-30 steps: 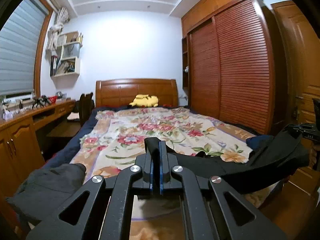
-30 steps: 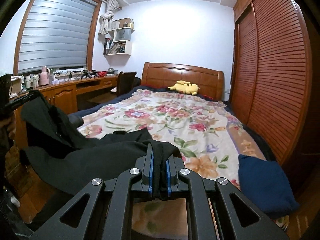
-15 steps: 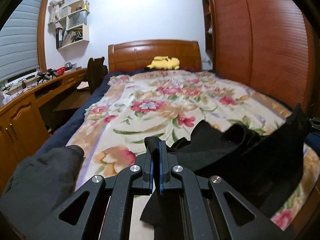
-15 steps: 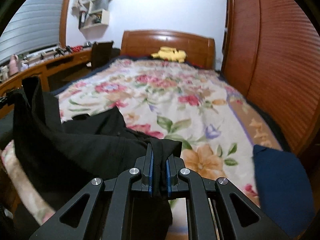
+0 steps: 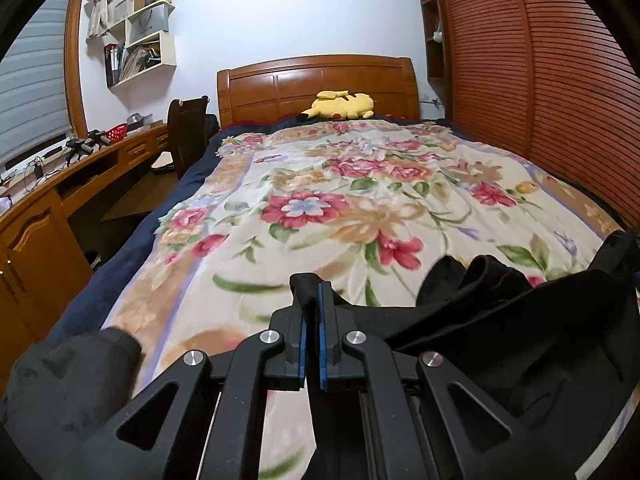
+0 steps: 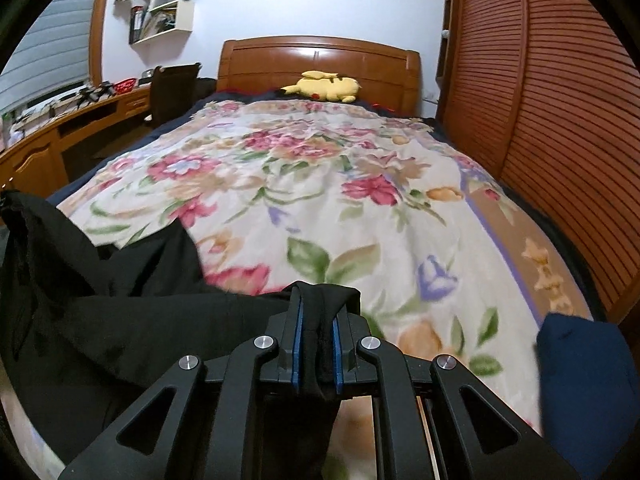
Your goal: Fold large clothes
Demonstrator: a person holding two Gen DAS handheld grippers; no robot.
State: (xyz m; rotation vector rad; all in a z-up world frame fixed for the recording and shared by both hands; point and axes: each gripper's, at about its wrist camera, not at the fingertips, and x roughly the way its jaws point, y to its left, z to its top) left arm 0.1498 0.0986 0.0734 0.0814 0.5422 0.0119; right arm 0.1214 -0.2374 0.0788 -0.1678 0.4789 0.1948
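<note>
Both tools have come forward and down over the bed (image 5: 360,200) since a second ago. The left gripper (image 5: 311,312) and right gripper (image 6: 316,320) each stay clamped on the black garment (image 6: 120,312), which now sags between them onto the floral blanket (image 6: 360,220). Judged: laying out begins.

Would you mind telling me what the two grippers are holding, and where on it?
Both hold the black garment: left gripper and right gripper each pinch a bunched edge.

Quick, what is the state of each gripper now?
Left gripper: closed, holding the black garment.
Right gripper: closed, holding the same black garment.
</note>
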